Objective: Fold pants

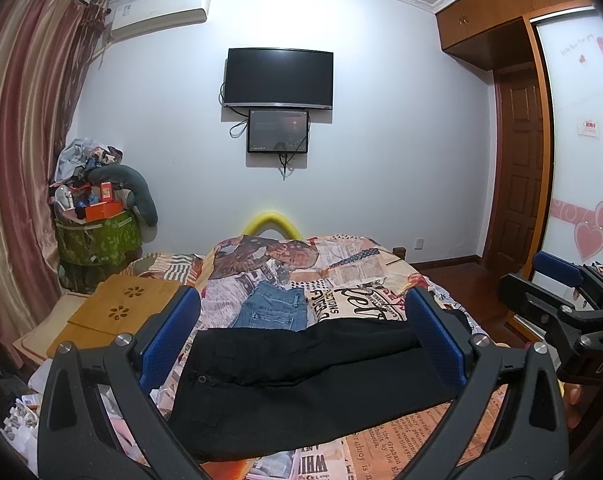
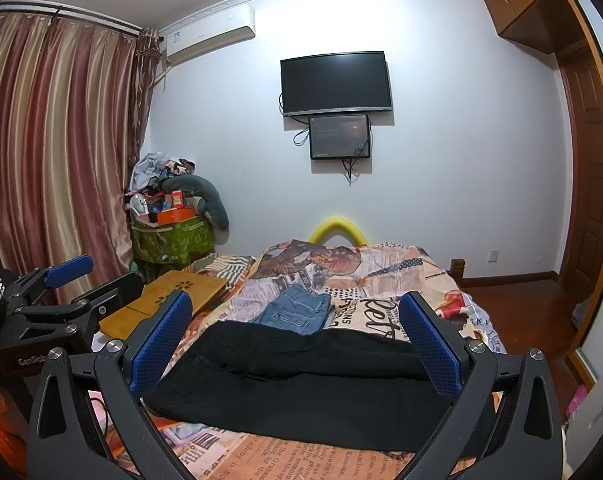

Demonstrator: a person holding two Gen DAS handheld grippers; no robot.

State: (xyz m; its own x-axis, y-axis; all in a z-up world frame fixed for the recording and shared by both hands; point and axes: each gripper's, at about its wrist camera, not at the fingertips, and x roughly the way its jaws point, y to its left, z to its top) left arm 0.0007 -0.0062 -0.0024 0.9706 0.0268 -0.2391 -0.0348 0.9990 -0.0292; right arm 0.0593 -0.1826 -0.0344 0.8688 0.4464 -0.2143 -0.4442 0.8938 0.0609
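Black pants [image 1: 301,384] lie across the near part of the bed, waist to the left with a button showing; they also show in the right wrist view [image 2: 301,384]. My left gripper [image 1: 301,336] is open and empty, held above the pants. My right gripper [image 2: 297,344] is open and empty, also above the pants. The right gripper [image 1: 557,304] appears at the right edge of the left wrist view, and the left gripper [image 2: 69,284] at the left of the right wrist view. Folded blue jeans [image 1: 273,306] lie on the bed behind the black pants.
The bed [image 1: 365,276] has a newspaper-print cover. A wooden lap table [image 1: 121,308] sits at the bed's left. A green bin piled with clutter [image 1: 97,232] stands by the curtain. A wardrobe and door [image 1: 521,160] are at the right. A TV [image 1: 279,78] hangs on the far wall.
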